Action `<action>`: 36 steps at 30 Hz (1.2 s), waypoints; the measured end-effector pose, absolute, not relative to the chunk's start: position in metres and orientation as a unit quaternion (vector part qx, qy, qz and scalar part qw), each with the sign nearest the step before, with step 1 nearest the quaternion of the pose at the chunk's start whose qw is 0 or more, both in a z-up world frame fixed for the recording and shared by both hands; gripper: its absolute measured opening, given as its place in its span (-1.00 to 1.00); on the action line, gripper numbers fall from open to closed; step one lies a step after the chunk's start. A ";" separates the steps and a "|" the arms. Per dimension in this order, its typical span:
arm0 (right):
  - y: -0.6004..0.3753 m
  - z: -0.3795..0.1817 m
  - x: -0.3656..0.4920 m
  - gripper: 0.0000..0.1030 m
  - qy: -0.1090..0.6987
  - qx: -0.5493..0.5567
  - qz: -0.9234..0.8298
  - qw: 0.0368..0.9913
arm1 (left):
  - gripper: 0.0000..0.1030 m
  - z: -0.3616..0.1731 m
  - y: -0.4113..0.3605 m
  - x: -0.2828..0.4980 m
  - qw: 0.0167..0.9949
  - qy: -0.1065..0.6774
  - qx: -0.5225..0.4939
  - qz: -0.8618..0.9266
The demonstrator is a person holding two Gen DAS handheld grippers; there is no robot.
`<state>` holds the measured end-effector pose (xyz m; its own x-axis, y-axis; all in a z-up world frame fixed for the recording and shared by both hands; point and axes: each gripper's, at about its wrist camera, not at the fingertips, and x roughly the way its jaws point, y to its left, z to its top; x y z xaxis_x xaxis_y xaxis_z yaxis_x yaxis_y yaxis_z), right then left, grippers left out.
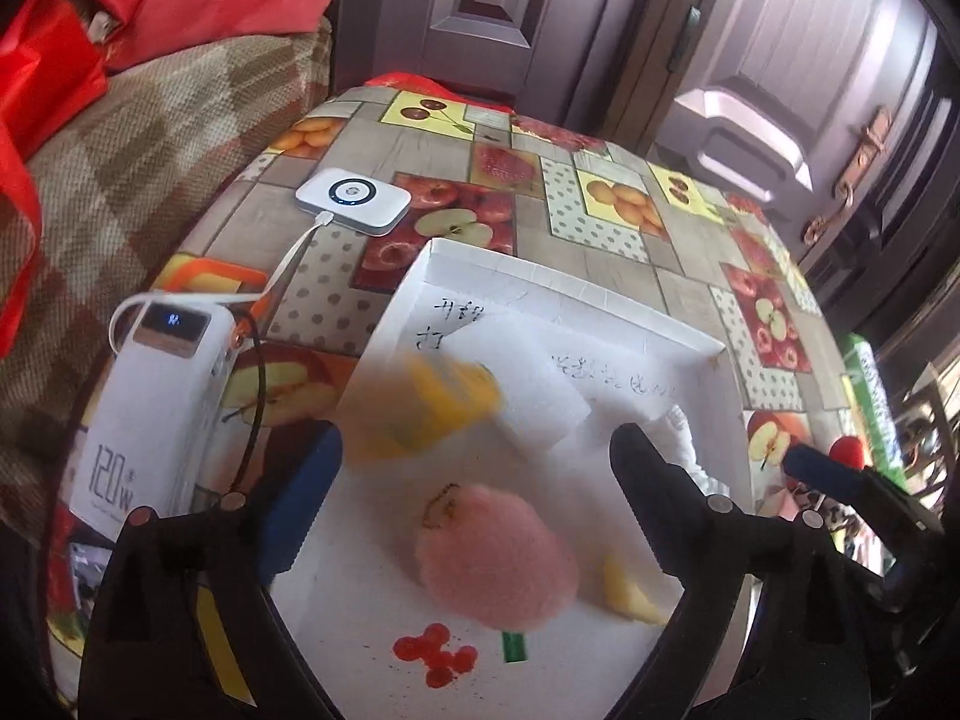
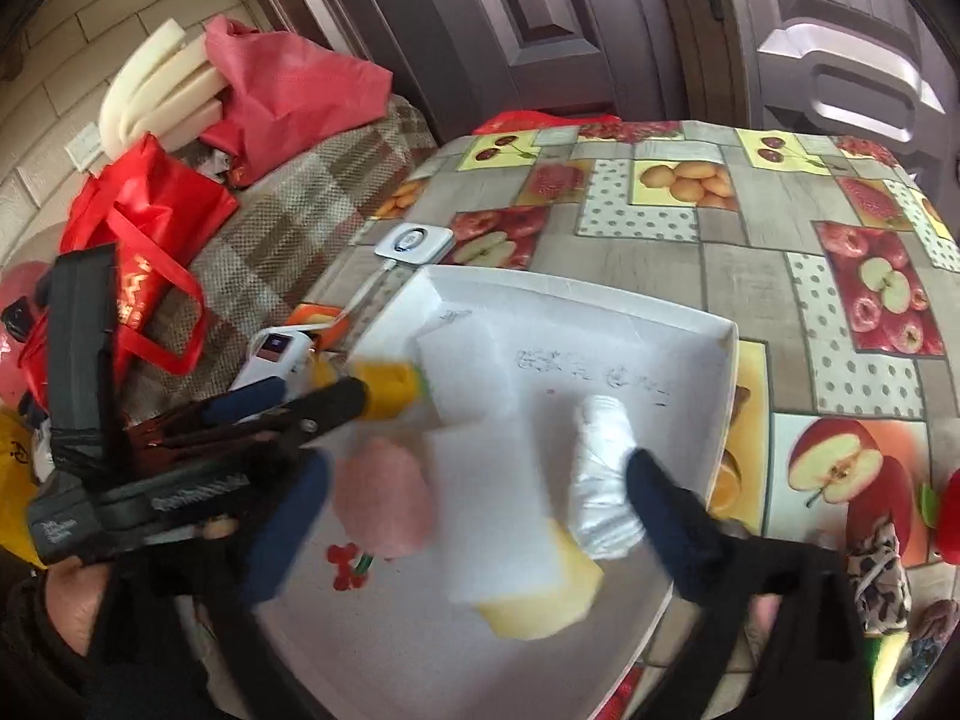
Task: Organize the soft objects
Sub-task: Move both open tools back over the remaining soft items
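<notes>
Red bags [image 2: 138, 228] and rolled foam strips [image 2: 162, 96] on a checked cover [image 2: 288, 204], far left, off the bench; large white power bank [image 1: 150, 396] at the bench's left edge, cabled to a small white device [image 1: 354, 199] further back; fruit-print cloth [image 2: 750, 228] over the bench.

White tray [image 2: 600, 294], shallow, mid-bench, handwriting on its floor; contents, left to right in the right wrist view: yellow sponge [image 2: 390, 387], blurred, at the left wall; pink fluffy pad [image 2: 384, 504]; white foam block [image 2: 474, 372] behind it; flat white-and-yellow sponge [image 2: 528, 588] in front; white rolled cloth [image 2: 600, 474], right of centre.

Left claw [image 1: 474, 468]: fingers wide apart, nothing clamped, above the pink pad and yellow sponge.

Right claw [image 2: 474, 516]: fingers wide apart, nothing clamped; right fingertip [image 2: 654, 492] beside the rolled cloth, contact unclear.

Patterned small items [image 2: 882, 576] on the bench, far right, outside the tray.
</notes>
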<state>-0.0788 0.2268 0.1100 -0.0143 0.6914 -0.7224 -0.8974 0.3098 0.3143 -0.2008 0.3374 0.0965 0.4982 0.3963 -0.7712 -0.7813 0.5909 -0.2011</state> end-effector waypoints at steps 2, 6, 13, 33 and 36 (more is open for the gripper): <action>0.224 0.110 -0.078 0.99 0.420 -0.119 0.574 0.693 | 0.78 0.098 0.336 -0.204 0.821 0.345 -0.274 0.364; 0.221 0.112 -0.085 0.99 0.412 -0.124 0.576 0.694 | 0.78 0.104 0.330 -0.209 0.823 0.336 -0.272 0.369; 0.208 0.125 -0.091 0.99 0.395 -0.122 0.576 0.705 | 0.78 0.121 0.314 -0.217 0.833 0.315 -0.271 0.366; 0.075 0.194 -0.048 1.00 0.282 -0.014 0.495 0.822 | 0.79 0.181 0.215 -0.203 0.896 0.287 -0.203 0.272; 0.031 0.192 -0.009 1.00 0.283 0.014 0.437 0.854 | 0.80 0.175 0.190 -0.182 0.903 0.304 -0.189 0.237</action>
